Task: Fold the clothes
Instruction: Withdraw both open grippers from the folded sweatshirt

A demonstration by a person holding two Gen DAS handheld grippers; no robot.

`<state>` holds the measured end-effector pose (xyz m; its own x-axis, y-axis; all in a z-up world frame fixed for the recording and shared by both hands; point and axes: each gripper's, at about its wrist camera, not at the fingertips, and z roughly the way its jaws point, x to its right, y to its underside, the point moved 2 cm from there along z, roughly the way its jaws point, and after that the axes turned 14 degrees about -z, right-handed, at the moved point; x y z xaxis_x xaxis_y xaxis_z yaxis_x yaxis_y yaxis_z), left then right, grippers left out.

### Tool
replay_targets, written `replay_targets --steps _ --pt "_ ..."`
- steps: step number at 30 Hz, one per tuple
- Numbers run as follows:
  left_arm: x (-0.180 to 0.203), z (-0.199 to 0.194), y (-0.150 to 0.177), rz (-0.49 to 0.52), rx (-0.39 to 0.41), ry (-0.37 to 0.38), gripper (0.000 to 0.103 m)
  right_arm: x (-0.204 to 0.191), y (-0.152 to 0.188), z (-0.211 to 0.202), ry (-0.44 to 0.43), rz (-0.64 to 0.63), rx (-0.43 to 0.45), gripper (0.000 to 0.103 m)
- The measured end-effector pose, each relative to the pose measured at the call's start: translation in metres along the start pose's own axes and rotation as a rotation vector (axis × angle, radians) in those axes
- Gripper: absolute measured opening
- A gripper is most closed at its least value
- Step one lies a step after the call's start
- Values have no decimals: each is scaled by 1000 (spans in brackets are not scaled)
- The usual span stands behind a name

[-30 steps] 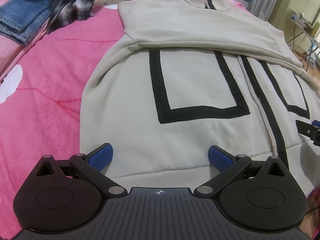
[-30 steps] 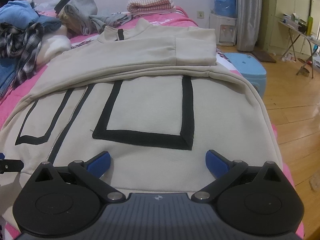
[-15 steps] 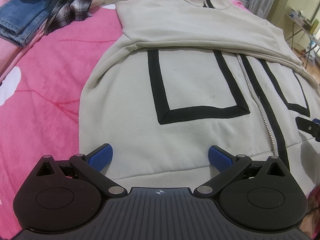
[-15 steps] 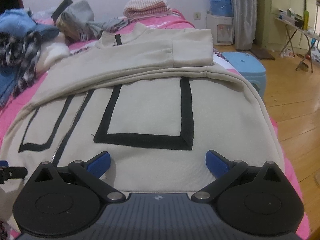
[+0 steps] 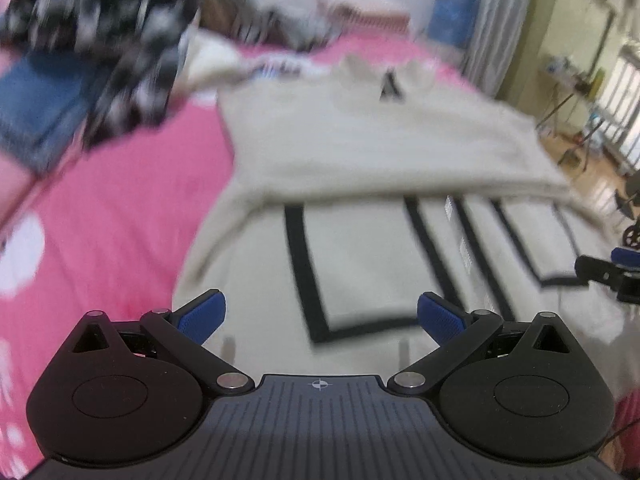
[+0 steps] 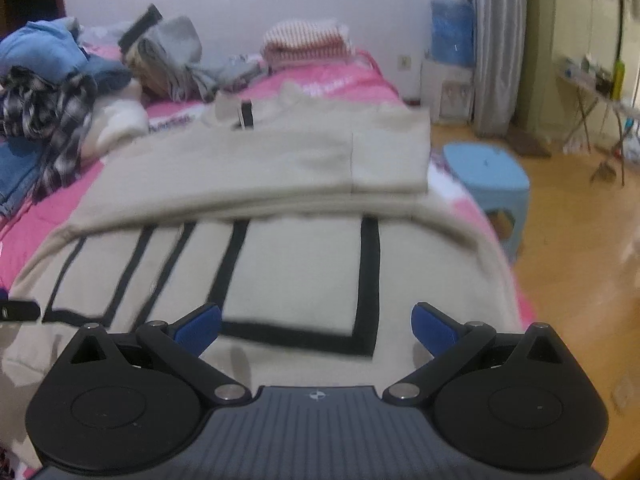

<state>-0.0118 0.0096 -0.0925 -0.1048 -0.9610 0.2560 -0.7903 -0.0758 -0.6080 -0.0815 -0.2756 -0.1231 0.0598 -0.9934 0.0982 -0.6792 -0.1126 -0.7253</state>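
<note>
A beige zip jacket (image 5: 360, 152) with black rectangular trim lies flat on the pink bed (image 5: 120, 208), its sleeves folded across the chest. My left gripper (image 5: 320, 316) is open low over the jacket's lower left part, with nothing between its blue pads (image 5: 202, 314). My right gripper (image 6: 316, 326) is open the same way over the jacket (image 6: 300, 264) at its lower right. Each gripper's tip shows at the edge of the other's view: the right gripper (image 5: 612, 272) and the left gripper (image 6: 18, 311). The hem is hidden under the gripper bodies. The left wrist view is motion-blurred.
A plaid shirt (image 6: 52, 120) and jeans (image 5: 40, 100) are piled at the bed's far left. Grey clothes (image 6: 172, 56) and a striped folded stack (image 6: 306, 42) lie at the head. The bed's right edge drops to a wooden floor with a blue stool (image 6: 486, 172).
Both views have swung forward and upward. The black rectangles now sit closer to the fingers and the hem has gone out of sight. Both grippers have stayed open.
</note>
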Motion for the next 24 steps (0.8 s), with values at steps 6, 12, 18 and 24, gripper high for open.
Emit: replay_targets --steps 6,12,18,24 --pt "16 13 -42 88 65 -8 103 8 -22 -4 13 -11 66 103" --pt "30 29 -65 224 109 -24 103 17 -30 -1 1 26 89 99" --pt "32 60 -74 221 133 -48 100 33 -59 21 1 35 101 90" --pt "23 81 -78 127 139 -54 80 37 -94 61 -28 -10 61 56"
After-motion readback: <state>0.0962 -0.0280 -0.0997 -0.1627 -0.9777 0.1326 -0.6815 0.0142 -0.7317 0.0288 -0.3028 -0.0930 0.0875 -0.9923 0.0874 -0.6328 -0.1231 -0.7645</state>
